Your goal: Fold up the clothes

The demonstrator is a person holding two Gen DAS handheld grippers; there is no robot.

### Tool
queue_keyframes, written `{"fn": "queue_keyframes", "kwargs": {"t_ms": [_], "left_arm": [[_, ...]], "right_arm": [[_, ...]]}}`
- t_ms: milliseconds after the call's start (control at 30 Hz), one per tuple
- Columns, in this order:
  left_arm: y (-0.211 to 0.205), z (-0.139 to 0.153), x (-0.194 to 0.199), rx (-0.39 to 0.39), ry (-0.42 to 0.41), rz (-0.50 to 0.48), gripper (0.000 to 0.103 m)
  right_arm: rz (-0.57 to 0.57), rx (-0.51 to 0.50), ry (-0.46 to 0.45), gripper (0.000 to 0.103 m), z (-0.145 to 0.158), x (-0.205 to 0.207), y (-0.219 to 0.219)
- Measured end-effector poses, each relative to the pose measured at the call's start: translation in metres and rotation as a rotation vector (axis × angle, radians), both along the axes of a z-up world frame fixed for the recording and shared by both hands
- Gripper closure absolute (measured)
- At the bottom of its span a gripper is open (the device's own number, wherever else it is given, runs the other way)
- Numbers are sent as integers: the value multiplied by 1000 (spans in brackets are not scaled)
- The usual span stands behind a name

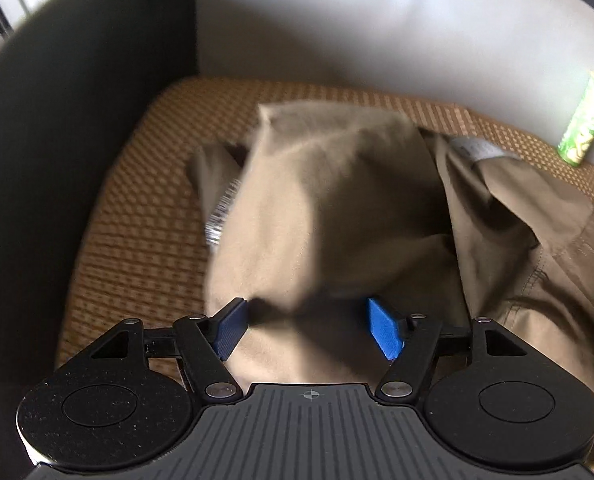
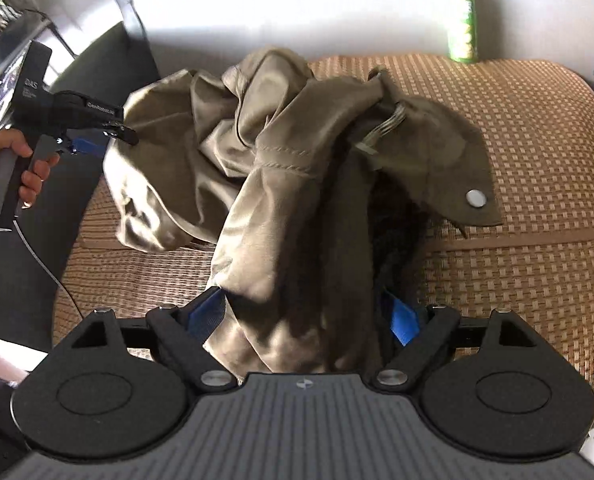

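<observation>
While crumpled, trousers [image 2: 289, 184] fill right claw [image 2: 309, 316].

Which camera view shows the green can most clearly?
The right wrist view: the green can stands upright, full height visible, against the sofa back. In the left wrist view the can is tilted, blurred and cut by the frame's edge.

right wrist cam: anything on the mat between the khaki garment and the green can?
Nothing: in the right wrist view only bare woven mat separates the khaki garment from the green can, which stands upright at the mat's far edge against the white backrest.
</observation>
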State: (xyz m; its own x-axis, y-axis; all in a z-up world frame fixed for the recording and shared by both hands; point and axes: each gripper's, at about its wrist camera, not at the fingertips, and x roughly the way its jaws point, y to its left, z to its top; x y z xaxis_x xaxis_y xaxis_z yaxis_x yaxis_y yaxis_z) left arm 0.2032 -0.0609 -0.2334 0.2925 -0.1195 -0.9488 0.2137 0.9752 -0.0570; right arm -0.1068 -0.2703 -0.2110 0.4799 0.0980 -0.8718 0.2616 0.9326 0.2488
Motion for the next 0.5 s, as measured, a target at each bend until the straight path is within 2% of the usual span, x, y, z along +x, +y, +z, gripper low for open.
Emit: {"fn": "queue_keyframes", "kwargs": {"t_ms": [33,67,100,167,200,267,500], "left_arm": [[-2,-6,4,-23,24,-31,74],[-4,-10,6,-41,47,-54,93],[-6,-13,7,-57,67,-76,101],[-2,-4,5,-65,40,-93,103],[3,3,2,-83,18,-100,103],[17,21,-5,-115,-24,-113,103],[73,86,-46,-158,-143,-67,103]], "right_arm": [[-12,-13,16,16,-4,5,4],[-24,-22,37,23,-9,11,6],[-42,-10,70,51,-12,18,6],[-88,44,137,89,-17,31,2],[-115,71,134,90,-13,33,-1],[-106,39,67,92,7,36,-3],[-143,-69,-193,93,111,41,-47]]}}
